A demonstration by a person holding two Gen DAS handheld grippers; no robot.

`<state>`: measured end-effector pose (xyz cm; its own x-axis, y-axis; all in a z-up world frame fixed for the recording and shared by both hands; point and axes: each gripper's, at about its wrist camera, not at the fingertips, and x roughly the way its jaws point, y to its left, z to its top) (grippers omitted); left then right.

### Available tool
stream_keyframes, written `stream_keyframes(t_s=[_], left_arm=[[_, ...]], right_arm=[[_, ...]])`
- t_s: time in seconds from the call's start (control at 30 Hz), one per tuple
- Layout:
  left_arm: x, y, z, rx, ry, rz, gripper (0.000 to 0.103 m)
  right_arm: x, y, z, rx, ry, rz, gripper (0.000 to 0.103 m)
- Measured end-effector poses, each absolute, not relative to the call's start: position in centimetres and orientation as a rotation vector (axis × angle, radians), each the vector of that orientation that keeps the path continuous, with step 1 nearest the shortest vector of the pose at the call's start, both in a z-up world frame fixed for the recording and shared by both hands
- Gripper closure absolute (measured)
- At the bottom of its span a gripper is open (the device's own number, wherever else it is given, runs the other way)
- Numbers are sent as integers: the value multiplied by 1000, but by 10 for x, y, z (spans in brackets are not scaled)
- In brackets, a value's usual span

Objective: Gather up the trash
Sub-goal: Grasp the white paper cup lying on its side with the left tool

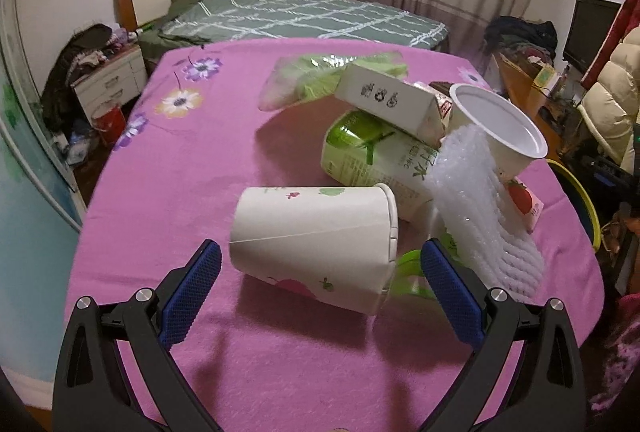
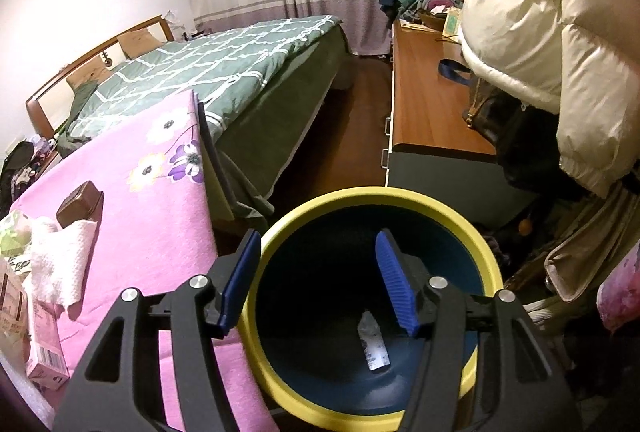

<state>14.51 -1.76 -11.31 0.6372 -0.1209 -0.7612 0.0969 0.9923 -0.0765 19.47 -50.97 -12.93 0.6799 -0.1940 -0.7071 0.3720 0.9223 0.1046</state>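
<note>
In the left wrist view a white paper cup (image 1: 316,244) with fruit prints lies on its side on the pink tablecloth (image 1: 200,159). My left gripper (image 1: 320,268) is open, its blue pads on either side of the cup, not touching it. Behind it lies a heap: a green-and-white carton (image 1: 372,155), a white carton (image 1: 392,99), a white plastic cup (image 1: 500,123), bubble wrap (image 1: 480,207) and a green bag (image 1: 320,75). My right gripper (image 2: 316,272) is open and empty above a yellow-rimmed blue bin (image 2: 372,199) holding a small wrapper (image 2: 372,344).
The bin stands beside the table's right edge; its rim shows in the left wrist view (image 1: 580,191). A tissue (image 2: 60,264), a brown box (image 2: 80,203) and a pink carton (image 2: 44,344) lie on the table. A bed (image 2: 200,79), a wooden dresser (image 2: 428,99) and a puffy coat (image 2: 540,31) surround it.
</note>
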Motion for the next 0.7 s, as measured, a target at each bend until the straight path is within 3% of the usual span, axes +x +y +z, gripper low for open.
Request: stream_keyframes(t_s=[0.37, 0.5, 0.7], left_arm=[[171, -7, -132, -53, 923, -145, 5], [175, -6, -137, -71, 939, -171, 15], [172, 1, -136, -75, 921, -155, 17]], right_arm=[[197, -505, -134, 249, 779, -300, 46], [196, -503, -134, 252, 782, -288, 46], [194, -495, -132, 249, 776, -271, 46]])
